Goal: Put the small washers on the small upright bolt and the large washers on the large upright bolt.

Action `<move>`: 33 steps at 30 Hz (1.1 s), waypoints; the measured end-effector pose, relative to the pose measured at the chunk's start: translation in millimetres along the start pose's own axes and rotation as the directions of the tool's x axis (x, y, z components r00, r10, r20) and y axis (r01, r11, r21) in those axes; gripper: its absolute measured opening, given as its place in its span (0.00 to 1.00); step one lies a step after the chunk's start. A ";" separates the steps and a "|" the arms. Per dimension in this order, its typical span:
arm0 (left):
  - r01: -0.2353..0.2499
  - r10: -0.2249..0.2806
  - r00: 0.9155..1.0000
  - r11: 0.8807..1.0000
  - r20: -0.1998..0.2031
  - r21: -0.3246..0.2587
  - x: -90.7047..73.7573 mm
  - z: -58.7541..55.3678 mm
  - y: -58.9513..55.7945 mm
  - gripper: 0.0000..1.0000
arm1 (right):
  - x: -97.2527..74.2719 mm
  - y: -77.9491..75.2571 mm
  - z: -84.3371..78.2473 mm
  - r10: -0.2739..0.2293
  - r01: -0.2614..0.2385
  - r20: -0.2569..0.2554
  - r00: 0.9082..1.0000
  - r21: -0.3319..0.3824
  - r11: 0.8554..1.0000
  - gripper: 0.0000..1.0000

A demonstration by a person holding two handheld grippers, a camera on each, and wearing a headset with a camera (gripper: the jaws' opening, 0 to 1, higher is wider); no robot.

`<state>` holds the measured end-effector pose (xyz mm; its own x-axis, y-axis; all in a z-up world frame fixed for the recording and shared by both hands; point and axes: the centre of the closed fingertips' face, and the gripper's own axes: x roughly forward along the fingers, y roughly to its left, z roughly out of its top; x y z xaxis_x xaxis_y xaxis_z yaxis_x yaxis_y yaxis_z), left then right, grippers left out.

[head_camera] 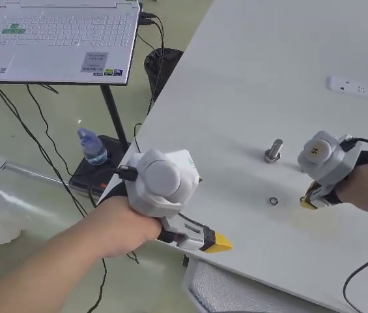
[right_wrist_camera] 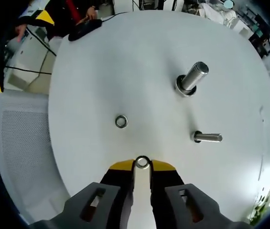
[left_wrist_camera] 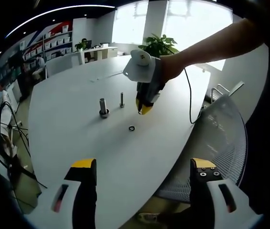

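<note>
Pinching a washer [right_wrist_camera: 142,162] between its jaws over the counter [right_wrist_camera: 87,71], the right gripper [right_wrist_camera: 142,168] is judged mid-pickup, and that washer must next be carried farther out and lowered onto the matching large bolt [right_wrist_camera: 192,78] or small bolt [right_wrist_camera: 206,137], the left gripper [left_wrist_camera: 143,167] being held with jaws spread.

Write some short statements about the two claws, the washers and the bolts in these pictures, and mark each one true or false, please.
1. The left claw is shut on a washer. False: it is open and holds nothing.
2. The right claw is shut on a washer. True.
3. A loose washer lies flat on the table, apart from both bolts. True.
4. The large bolt lies on its side. False: it stands upright, and so does the small bolt.
5. The laptop stands on the table next to the bolts. False: it sits on a separate stand beside the table.
</note>
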<state>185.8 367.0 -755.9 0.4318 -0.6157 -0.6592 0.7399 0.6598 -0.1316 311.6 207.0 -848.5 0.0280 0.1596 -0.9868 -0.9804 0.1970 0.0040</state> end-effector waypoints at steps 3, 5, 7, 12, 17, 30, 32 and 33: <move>0.001 -0.001 1.000 1.000 0.001 -0.005 0.4 -0.4 -0.2 0.80 | -3.9 -3.5 -5.9 -0.002 0.002 0.002 1.000 0.012 1.000 0.12; 0.001 -0.001 1.000 1.000 -0.001 -0.002 1.2 -0.6 -0.2 0.80 | -6.9 -6.0 -10.3 -0.007 0.007 0.000 1.000 0.010 1.000 0.12; 0.003 -0.003 1.000 1.000 -0.001 -0.002 2.4 -0.6 -0.1 0.80 | -9.5 -7.9 -13.7 -0.009 0.009 -0.002 1.000 0.010 1.000 0.12; 0.001 -0.001 1.000 1.000 0.000 0.002 4.4 2.6 1.0 0.80 | -17.4 -16.1 -20.6 -0.022 0.022 0.000 1.000 0.026 0.999 0.12; -0.002 0.002 1.000 1.000 -0.002 0.004 6.5 3.7 1.9 0.80 | -22.0 -29.0 -18.4 -0.034 0.034 0.004 0.999 0.032 0.999 0.12; -0.001 0.001 1.000 1.000 -0.008 0.006 8.4 3.3 3.3 0.80 | -41.1 -62.5 2.4 -0.069 0.068 0.026 0.997 0.037 0.997 0.12; -0.005 0.005 1.000 1.000 -0.006 0.004 7.9 3.5 5.8 0.80 | -42.5 -65.6 5.6 -0.072 0.070 0.031 0.997 0.036 0.997 0.12; -0.006 0.006 1.000 1.000 -0.004 0.001 7.7 3.8 6.9 0.80 | -42.8 -66.1 6.1 -0.072 0.071 0.032 0.997 0.035 0.997 0.12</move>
<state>196.2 365.1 -759.1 0.4344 -0.6095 -0.6631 0.7375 0.6633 -0.1266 376.4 193.1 -805.6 0.1050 0.1758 -0.9788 -0.9684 0.2418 -0.0605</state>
